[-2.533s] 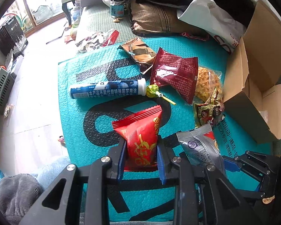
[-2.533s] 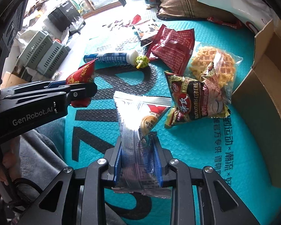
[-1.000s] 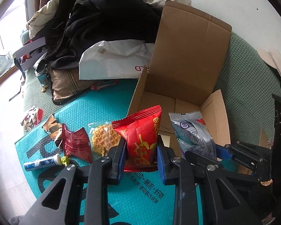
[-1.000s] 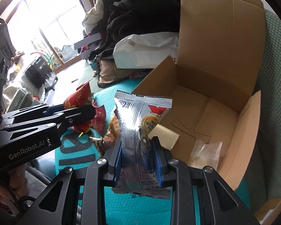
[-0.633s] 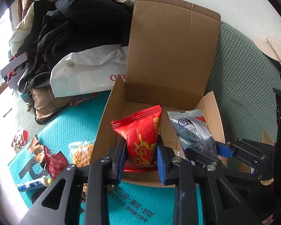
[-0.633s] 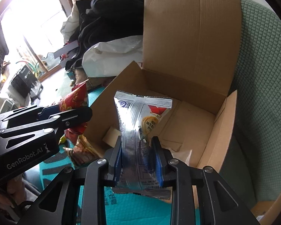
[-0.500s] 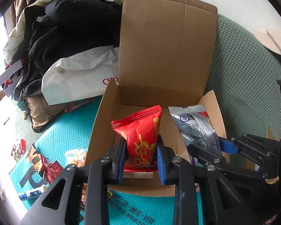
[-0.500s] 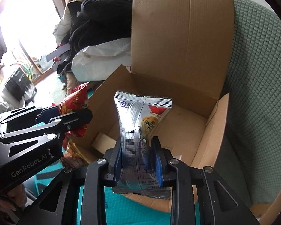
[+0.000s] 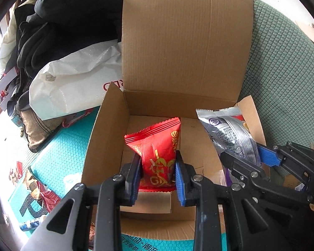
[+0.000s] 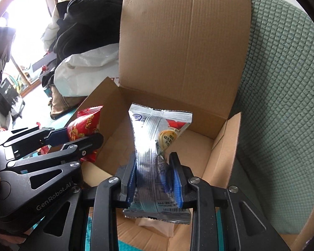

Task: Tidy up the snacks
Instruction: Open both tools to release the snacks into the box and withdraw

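Note:
My left gripper (image 9: pixel 158 167) is shut on a red snack packet (image 9: pixel 157 146) and holds it over the open cardboard box (image 9: pixel 178 62), near its left wall. My right gripper (image 10: pixel 152 174) is shut on a silver snack packet (image 10: pixel 157 146), also above the box's inside, to the right of the red one. In the left wrist view the silver packet (image 9: pixel 230 133) and the right gripper (image 9: pixel 249 159) appear at the right. The right wrist view shows the red packet (image 10: pixel 85 131) in the left gripper (image 10: pixel 73 138) at the left. A small clear bag (image 10: pixel 157 226) lies on the box floor.
The box lid (image 10: pixel 184 41) stands upright behind. A teal bubble mat (image 9: pixel 58 159) with several other snacks (image 9: pixel 46 196) lies left of the box. A white plastic bag (image 9: pixel 77 79) and dark clothes (image 9: pixel 58 21) pile up behind it. A green cushion (image 10: pixel 282 104) is on the right.
Both grippers have carried their packets from over the teal mat rightward and down, so that they now hang over the inside of the open box. The grips look unchanged.

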`<state>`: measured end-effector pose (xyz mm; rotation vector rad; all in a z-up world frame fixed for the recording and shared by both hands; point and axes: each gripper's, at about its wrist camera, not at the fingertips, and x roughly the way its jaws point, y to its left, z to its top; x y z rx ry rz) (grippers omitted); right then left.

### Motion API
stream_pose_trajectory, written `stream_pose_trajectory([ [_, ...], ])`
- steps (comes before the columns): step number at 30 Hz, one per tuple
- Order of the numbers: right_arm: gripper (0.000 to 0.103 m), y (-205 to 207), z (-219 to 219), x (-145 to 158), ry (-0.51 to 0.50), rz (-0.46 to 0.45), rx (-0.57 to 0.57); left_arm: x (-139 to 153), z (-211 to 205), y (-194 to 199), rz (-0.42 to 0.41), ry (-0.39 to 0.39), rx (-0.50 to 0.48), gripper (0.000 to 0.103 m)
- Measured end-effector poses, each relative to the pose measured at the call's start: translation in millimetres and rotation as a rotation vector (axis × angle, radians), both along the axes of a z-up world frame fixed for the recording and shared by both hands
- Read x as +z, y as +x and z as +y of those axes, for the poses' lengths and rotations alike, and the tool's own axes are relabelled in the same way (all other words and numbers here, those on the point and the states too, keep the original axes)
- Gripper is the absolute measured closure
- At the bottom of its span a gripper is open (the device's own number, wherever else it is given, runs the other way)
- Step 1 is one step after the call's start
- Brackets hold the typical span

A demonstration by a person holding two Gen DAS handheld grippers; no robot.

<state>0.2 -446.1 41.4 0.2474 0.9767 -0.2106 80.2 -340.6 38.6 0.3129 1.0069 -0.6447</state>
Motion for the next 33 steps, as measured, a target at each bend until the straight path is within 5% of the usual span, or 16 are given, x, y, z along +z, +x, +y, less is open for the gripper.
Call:
stream_pose_trajectory([
  [8,0.064,-4,2,-1,-0.018,0.015,-0.021,-14,-2,6,0.066,0.072,0.023,0.074],
  [14,0.064,-12,-1,-1,0.012,0.022,-0.04,-3,1,0,0.009,0.09,0.031,0.046],
  [33,0.064,0,51,40,-0.02,-0.04,0.079,58,78,-5,-0.095,0.011,0.15,0.046],
])
